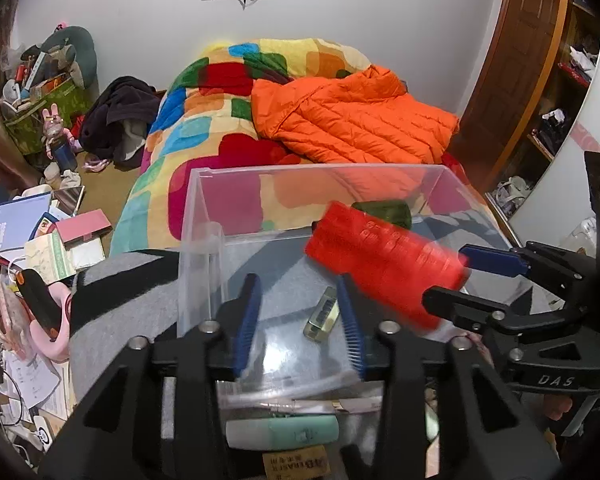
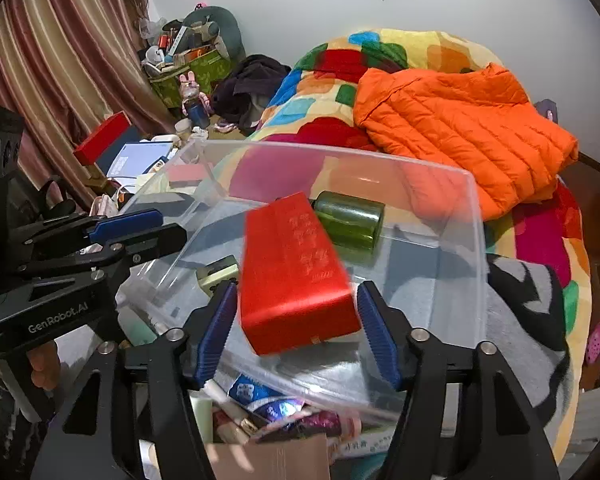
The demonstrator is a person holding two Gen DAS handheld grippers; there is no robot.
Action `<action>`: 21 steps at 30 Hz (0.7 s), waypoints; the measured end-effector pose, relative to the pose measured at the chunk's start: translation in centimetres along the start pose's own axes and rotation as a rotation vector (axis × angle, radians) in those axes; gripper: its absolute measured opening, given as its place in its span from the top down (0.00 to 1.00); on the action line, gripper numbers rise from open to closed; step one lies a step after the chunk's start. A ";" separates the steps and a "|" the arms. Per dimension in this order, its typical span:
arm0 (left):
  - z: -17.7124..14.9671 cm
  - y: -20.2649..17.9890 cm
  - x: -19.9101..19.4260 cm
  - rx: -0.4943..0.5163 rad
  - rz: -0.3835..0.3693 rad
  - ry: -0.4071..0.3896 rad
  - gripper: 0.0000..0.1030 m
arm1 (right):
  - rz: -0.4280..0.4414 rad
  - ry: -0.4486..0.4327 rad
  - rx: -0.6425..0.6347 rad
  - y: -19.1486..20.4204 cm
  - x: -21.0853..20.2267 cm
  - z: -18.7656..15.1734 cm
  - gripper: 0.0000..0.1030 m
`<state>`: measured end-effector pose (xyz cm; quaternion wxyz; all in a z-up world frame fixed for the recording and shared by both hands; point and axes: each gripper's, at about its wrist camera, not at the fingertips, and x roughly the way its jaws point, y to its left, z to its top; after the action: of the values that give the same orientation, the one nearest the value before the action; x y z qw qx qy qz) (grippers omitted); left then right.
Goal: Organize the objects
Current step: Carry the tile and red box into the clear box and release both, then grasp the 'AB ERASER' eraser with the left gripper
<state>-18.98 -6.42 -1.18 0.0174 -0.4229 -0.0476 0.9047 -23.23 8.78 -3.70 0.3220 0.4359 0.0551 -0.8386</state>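
On the bed, over a clear plastic bin [image 2: 440, 208] that is sitting on a grey-and-black blanket [image 1: 112, 292], I am working with a hand-held gripper in each hand. Starting at the left: my left hand-held gripper [image 1: 300, 320] is hanging over the bin's near left part with its blue pads apart and nothing between them; a small pale-green bottle [image 1: 321, 314] is lying on the bin floor just beyond the tips. Moving to the middle, the red box [image 2: 296, 272] is showing blurred and tilted inside the bin, its far corner near a green glass jar [image 2: 350, 220] that is lying on its side against the far wall. At the right, my right hand-held gripper [image 2: 296, 328] is straddling the red box's near end, pads spread on both sides; a thin gap is showing at each pad, so I am reading it as letting go rather than clamping. The risk from here, as I am judging it: the box is coming down unsupported and may knock the jar, roll it against the wall, or land on the small bottle. Drawing my right fingers back too low could also be catching the bin's near rim and dragging the bin off the blanket toward the clutter below
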 end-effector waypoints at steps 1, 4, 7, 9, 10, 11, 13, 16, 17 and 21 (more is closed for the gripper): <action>-0.1 -0.1 -0.4 0.003 0.001 -0.008 0.55 | 0.002 -0.007 -0.002 0.0 -0.5 -0.1 0.41; -0.3 -0.5 -1.9 0.017 0.009 -0.042 0.46 | 0.008 -0.024 0.001 0.1 -1.7 -0.3 0.41; -0.5 -0.9 -3.6 0.038 0.018 -0.077 0.42 | -0.001 -0.052 0.000 0.2 -3.3 -0.7 0.41; -0.8 -1.1 -4.8 0.042 0.023 -0.098 0.29 | -0.010 -0.072 -0.001 0.3 -4.4 -1.0 0.41; -0.9 -1.2 -5.3 0.041 0.024 -0.108 0.29 | -0.016 -0.085 0.000 0.4 -5.1 -1.2 0.41; -1.1 -1.2 -5.7 0.042 0.025 -0.114 0.29 | -0.024 -0.096 0.001 0.4 -5.6 -1.4 0.39; -1.4 -1.3 -6.6 0.043 0.028 -0.118 0.29 | -0.050 -0.129 0.003 0.3 -7.1 -1.8 0.34; -2.1 -1.0 -7.5 0.031 0.037 -0.119 0.18 | -0.085 -0.174 0.014 0.1 -9.2 -2.7 0.29; -2.3 -0.9 -7.7 0.024 0.041 -0.124 0.13 | -0.092 -0.182 0.018 0.0 -9.7 -2.9 0.29; -4.1 -0.4 -7.9 0.012 0.061 -0.108 0.12 | -0.119 -0.188 0.040 -0.7 -10.9 -4.5 0.29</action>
<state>-10.76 -6.32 2.30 -0.0104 -0.3745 -0.0302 0.9267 -16.04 16.35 1.78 0.2665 0.3577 0.0340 -0.8944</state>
